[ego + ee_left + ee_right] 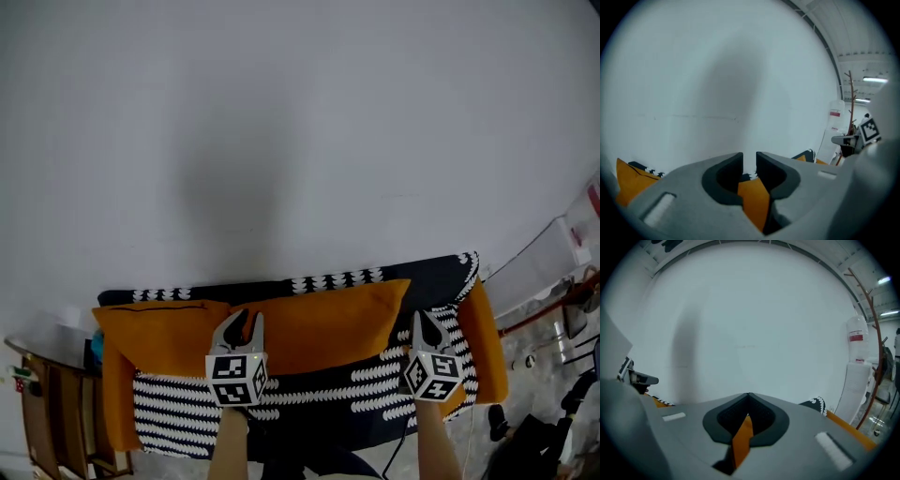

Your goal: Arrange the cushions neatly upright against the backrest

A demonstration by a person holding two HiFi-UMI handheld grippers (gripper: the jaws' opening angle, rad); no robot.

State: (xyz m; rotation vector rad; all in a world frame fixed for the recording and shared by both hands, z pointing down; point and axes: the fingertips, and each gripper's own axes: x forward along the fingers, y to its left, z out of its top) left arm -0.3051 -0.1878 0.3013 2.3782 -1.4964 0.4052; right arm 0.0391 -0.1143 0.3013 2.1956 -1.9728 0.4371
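A sofa [319, 398] with a black and white patterned cover stands against a white wall. Two orange cushions lean upright on its backrest [337, 279]: a left cushion [159, 336] and a wider middle cushion [328, 323]. My left gripper [246, 323] hovers in front of the seam between them. Its jaws stand a narrow gap apart [749, 161], pressing on nothing, and the orange cushion [754, 201] shows through the gap. My right gripper [421, 322] hangs over the patterned cover right of the middle cushion. Its tips [748, 395] meet with nothing between them, and orange [742, 439] shows behind them.
Orange armrests close the sofa at the left [117, 398] and at the right [486, 337]. A wooden side table [47, 403] stands left of the sofa. A white panel [544, 258] and a thin coat stand [869, 310] are on the right.
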